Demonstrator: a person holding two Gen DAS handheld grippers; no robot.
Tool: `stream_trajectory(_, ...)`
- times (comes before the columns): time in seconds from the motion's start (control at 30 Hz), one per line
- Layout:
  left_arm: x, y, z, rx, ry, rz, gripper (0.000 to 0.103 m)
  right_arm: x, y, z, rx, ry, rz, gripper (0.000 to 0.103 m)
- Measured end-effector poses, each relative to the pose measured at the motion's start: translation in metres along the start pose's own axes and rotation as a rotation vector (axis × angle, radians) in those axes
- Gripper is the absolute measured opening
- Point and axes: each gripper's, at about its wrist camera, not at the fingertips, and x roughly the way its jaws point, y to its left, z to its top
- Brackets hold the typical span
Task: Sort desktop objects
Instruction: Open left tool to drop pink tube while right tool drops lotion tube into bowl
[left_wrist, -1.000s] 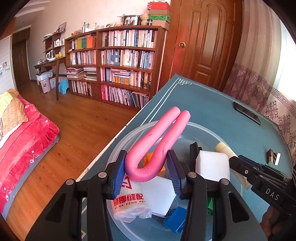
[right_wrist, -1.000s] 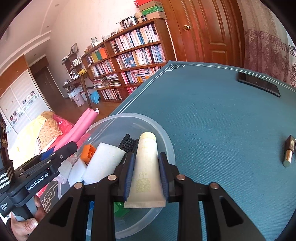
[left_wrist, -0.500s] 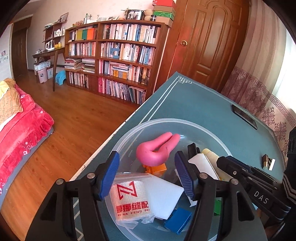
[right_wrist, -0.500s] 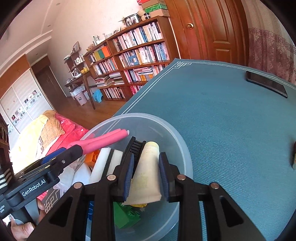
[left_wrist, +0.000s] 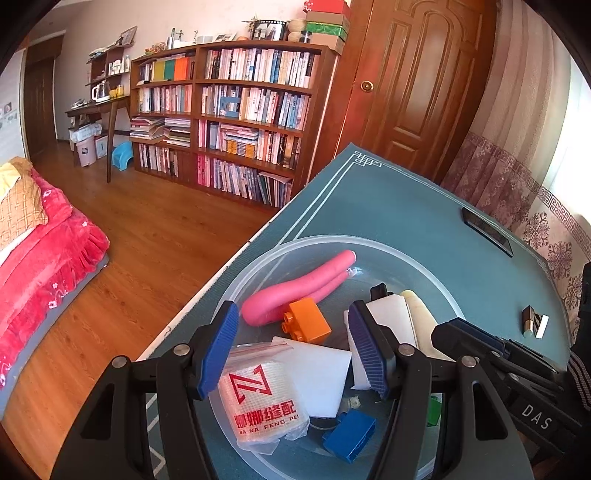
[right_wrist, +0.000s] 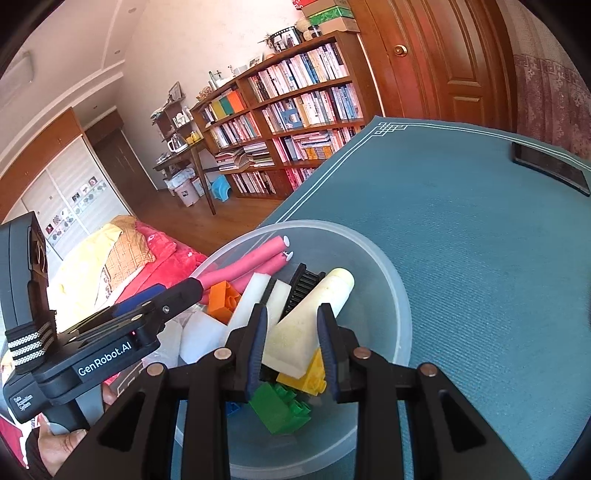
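Observation:
A clear plastic bowl on the teal table mat holds a folded pink foam roller, an orange brick, white foam blocks, a bagged sewing kit, a blue brick, green and yellow bricks, a black comb and a cream tube. My left gripper is open and empty above the bowl. My right gripper is open around the tube's flat end, and the tube rests in the bowl.
A black phone lies at the mat's far right. A lipstick with its cap lies on the mat right of the bowl. The table's left edge drops to the wooden floor. A bookshelf and a door stand behind.
My left gripper opened and dropped the pink roller into the bowl, then pulled back. My right gripper lowered the cream tube into the bowl and opened its jaws.

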Motion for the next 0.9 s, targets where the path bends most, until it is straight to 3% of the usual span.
stream_trajectory(0.5, -0.013, -0.023, 0.002, 0.054, -0.014, 0.017, 0.066, -0.029, -0.036, -0.001, 0.094, -0.059, -0.051, 0.032)
stream_trajectory(0.7, -0.017, -0.035, 0.003, 0.081, -0.016, 0.013, 0.066, -0.039, -0.046, -0.003, 0.125, -0.08, -0.069, 0.039)
stream_trajectory(0.9, -0.02, -0.05, 0.002, 0.108, -0.018, 0.008, 0.066, -0.049, -0.057, -0.003, 0.148, -0.097, -0.088, 0.039)
